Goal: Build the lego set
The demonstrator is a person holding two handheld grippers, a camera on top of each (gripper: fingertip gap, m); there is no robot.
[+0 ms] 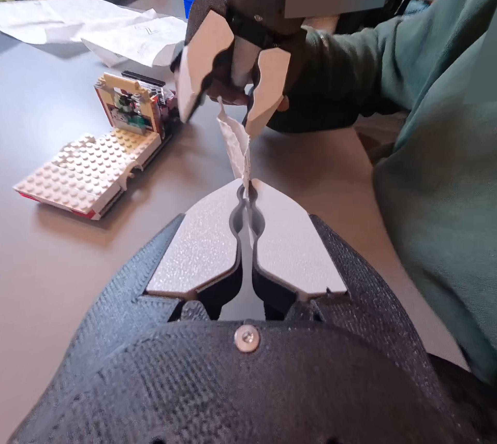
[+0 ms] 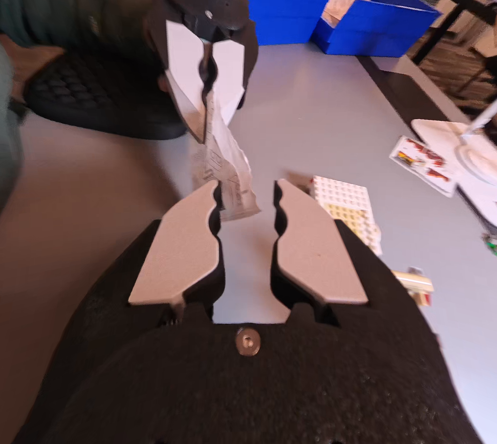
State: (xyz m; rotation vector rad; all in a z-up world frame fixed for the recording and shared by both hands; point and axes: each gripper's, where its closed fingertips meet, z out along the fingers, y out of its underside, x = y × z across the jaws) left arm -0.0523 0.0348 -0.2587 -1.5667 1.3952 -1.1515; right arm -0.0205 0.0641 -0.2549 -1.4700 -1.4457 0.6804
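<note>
Grey table (image 1: 67, 256), blue bins (image 2: 282, 9) behind. Left gripper (image 1: 248, 186) is clenching a paper bag (image 1: 238, 146), stretching lengthwise toward the released right gripper (image 2: 246, 183); lego build (image 1: 88, 165) lying beside the bag.

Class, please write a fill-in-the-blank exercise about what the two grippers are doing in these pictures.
1. The left gripper is shut on a white paper ____.
2. The right gripper has its jaws ____.
3. The lego model rests on the ____.
4. The bins behind are ____.

Missing words: bag; open; table; blue

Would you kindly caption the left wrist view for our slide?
Left claw shut on a paper bag, right claw open at its far end, lego model beside them.
</note>
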